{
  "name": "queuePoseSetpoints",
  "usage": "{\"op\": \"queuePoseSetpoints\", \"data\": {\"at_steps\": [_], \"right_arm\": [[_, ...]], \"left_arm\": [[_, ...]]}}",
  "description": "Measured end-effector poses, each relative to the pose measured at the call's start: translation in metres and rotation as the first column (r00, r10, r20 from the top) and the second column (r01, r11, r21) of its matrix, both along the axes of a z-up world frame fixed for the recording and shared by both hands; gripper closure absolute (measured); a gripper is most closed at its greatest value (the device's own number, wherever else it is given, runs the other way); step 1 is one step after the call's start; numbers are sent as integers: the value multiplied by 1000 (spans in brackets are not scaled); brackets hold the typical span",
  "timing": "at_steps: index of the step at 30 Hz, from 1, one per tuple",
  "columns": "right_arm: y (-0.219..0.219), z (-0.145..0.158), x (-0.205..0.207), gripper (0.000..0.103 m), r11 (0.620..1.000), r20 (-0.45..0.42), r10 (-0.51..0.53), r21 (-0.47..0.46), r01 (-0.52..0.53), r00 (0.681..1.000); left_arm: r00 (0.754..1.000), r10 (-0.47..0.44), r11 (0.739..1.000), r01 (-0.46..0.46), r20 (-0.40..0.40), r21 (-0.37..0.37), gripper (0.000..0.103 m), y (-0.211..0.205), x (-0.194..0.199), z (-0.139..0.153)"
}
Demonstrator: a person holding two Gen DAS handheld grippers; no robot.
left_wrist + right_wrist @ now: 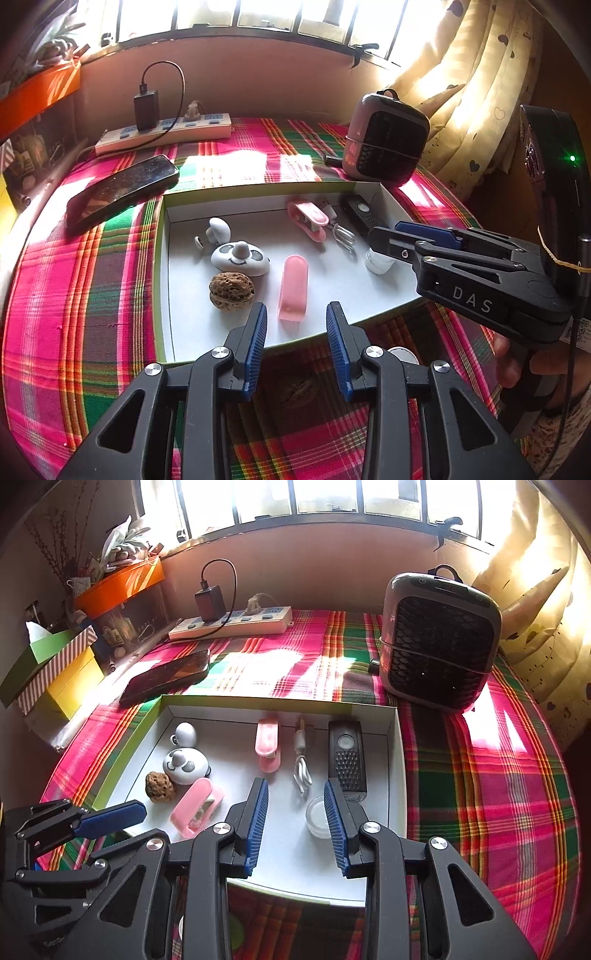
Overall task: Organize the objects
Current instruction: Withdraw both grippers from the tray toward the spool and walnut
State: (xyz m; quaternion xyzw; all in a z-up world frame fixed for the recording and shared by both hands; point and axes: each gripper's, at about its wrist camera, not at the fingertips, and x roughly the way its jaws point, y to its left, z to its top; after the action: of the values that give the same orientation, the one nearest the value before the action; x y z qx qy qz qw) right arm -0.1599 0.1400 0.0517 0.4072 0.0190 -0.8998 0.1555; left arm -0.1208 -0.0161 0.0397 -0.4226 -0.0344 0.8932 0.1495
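Both tongs gape empty: left tongs [296, 345] just short of the pink clip [293, 288], right tongs [296, 825] beside the white jar [318, 818].

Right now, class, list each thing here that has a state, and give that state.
left gripper: open, empty
right gripper: open, empty
box: lidless
black charger: plugged into the power strip
phone: screen dark
white cable: coiled

Home — curtain [535, 602], plaid tablecloth [480, 775]
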Motion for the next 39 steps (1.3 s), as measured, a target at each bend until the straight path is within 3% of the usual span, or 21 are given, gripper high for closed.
{"op": "queuePoseSetpoints", "data": {"at_steps": [14, 31, 39], "right_arm": [[12, 6, 51, 65, 999, -61, -14, -50, 11, 998], [11, -7, 94, 56, 995, -81, 52, -77, -58, 995], [8, -17, 103, 52, 995, -64, 68, -74, -73, 996]], "left_arm": [[999, 33, 998, -32, -35, 45, 71, -16, 37, 7], [1000, 17, 998, -18, 19, 66, 71, -21, 57, -16], [999, 20, 998, -23, 42, 52, 60, -17, 50, -25]]}}
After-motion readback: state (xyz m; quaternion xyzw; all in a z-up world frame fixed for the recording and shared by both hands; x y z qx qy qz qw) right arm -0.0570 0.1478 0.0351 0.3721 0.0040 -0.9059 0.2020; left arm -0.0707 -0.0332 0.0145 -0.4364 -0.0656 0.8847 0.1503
